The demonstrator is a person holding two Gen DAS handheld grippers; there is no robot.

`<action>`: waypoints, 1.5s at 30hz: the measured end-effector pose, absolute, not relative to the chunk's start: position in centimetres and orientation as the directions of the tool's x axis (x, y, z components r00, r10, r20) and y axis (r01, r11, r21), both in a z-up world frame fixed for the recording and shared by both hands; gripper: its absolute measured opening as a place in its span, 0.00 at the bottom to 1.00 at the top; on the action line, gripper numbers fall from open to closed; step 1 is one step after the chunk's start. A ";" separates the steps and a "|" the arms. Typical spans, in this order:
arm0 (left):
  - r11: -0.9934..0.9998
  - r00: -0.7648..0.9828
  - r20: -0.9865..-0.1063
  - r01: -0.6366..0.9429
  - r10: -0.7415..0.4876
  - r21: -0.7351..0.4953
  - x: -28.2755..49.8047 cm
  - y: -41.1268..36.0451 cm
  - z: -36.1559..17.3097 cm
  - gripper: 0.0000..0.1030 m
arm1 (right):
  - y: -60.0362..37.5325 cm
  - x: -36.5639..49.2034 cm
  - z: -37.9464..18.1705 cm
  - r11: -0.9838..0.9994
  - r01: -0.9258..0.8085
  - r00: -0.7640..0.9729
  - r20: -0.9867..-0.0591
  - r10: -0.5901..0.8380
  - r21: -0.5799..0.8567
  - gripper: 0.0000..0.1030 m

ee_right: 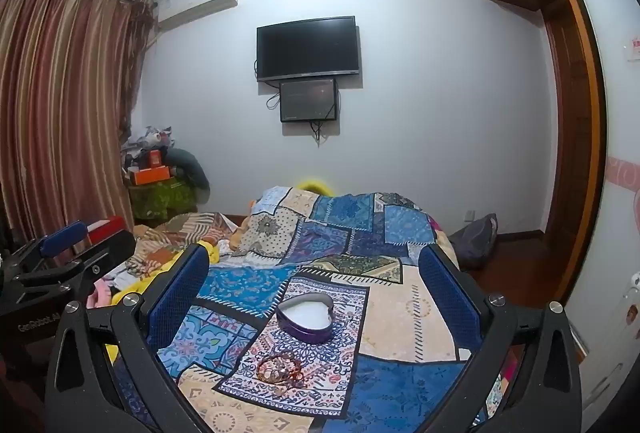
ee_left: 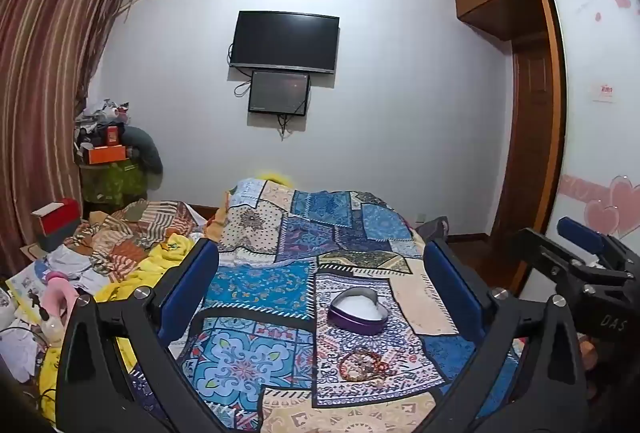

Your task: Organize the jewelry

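Observation:
A purple heart-shaped tin [ee_left: 357, 311] with a white lining lies open on the patchwork bedspread [ee_left: 256, 289]; it also shows in the right wrist view [ee_right: 307, 317]. A small heap of bead bracelets [ee_left: 365, 364] lies just in front of the tin, also seen in the right wrist view [ee_right: 281, 365]. My left gripper [ee_left: 320, 273] is open and empty, above and short of both. My right gripper [ee_right: 314, 277] is open and empty too, held level with the left one; it shows at the right edge of the left wrist view [ee_left: 580, 265].
Crumpled clothes and a yellow blanket [ee_left: 132, 273] cover the bed's left side. A red box [ee_left: 56, 221] and cluttered stand [ee_left: 112, 161] sit by the striped curtain. A TV [ee_left: 285, 43] hangs on the far wall. A wooden wardrobe [ee_left: 536, 137] stands on the right.

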State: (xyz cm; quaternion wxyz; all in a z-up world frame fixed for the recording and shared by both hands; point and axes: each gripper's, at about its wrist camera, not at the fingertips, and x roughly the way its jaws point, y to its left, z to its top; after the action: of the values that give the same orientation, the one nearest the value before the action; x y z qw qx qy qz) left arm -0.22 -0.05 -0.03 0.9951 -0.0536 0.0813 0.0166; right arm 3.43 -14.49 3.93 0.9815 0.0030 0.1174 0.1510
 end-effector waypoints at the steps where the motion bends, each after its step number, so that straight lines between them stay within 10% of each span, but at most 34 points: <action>1: 0.994 0.986 -0.163 -0.044 0.027 -0.102 -0.3 -0.1 -0.1 1.00 | -14.5 3.5 3.9 0.954 -0.296 0.927 -0.227 0.298 0.042 1.00; 45: 0.993 0.979 -0.201 -0.064 0.043 -0.096 0.6 0.1 -0.7 1.00 | -13.7 3.3 3.2 0.948 -0.316 0.918 -0.240 0.316 0.039 1.00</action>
State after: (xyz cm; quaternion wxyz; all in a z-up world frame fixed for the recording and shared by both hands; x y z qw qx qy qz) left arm 0.56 0.11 -0.66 0.9933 -0.0508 0.0999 0.0269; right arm 3.32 -13.66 3.23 0.9793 -0.0004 0.1223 0.1614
